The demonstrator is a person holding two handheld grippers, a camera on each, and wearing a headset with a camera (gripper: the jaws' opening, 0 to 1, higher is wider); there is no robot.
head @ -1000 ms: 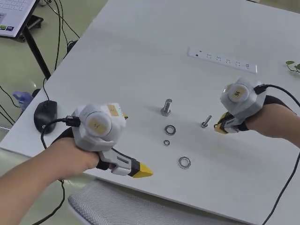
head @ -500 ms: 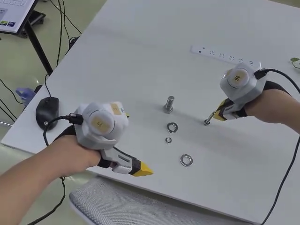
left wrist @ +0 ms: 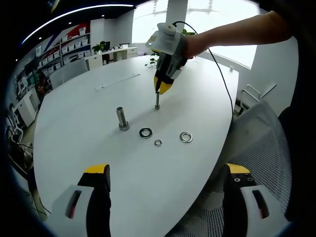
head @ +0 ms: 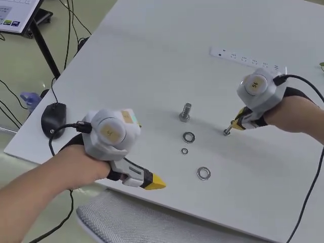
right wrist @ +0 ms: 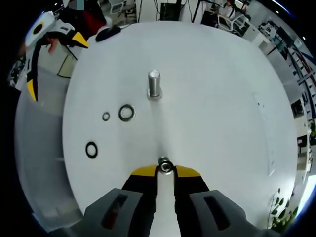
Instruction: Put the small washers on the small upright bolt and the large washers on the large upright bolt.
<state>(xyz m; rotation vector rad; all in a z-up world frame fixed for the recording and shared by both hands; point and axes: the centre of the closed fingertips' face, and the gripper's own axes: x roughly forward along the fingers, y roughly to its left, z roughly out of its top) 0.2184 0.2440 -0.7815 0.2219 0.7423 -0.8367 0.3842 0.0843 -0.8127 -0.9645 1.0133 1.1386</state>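
1. Right hand-held gripper [right wrist: 165, 173]: jaws drawn nearly together, with the yellow tips pinching the top end of the small bolt [right wrist: 165, 164]. It holds nothing else. In the left gripper view the bolt looks upright, with its foot on the worktop [head: 152, 61].
2. Small bolt, judged: steel, stiff and light on a narrow footing, so it tips easily. The threads give the jaws bite. A hold at the very top blocks the way for a washer, so the tip must be free before one goes on.
3. Straight ahead of the right jaws, well apart, is the large bolt [right wrist: 154, 84], standing on its head. It looks heavier and steadier, and likely needs no steadying.
4. Left of the right jaws' line, between the two hand-held grippers, lie three washers flat on the worktop:
   - a large washer [right wrist: 127, 112]
   - a small washer [right wrist: 105, 116] just beside it
   - a second large washer [right wrist: 91, 149], further toward the left side
5. Washers, judged: thin, hard, smooth metal lying flush, so there is no lip to get under and they are apt to skate. Best taken by pinching across the outer rim with the tips low. The small one is the fiddliest.
6. Left hand-held gripper [left wrist: 167, 170]: jaws spread wide and empty, hovering at the near edge of the worktop. The washers are ahead of it, the second large washer nearest.
7. Further out are a power strip [head: 248, 59] beyond the right hand-held gripper and a mouse [head: 53, 115] outboard of the left.
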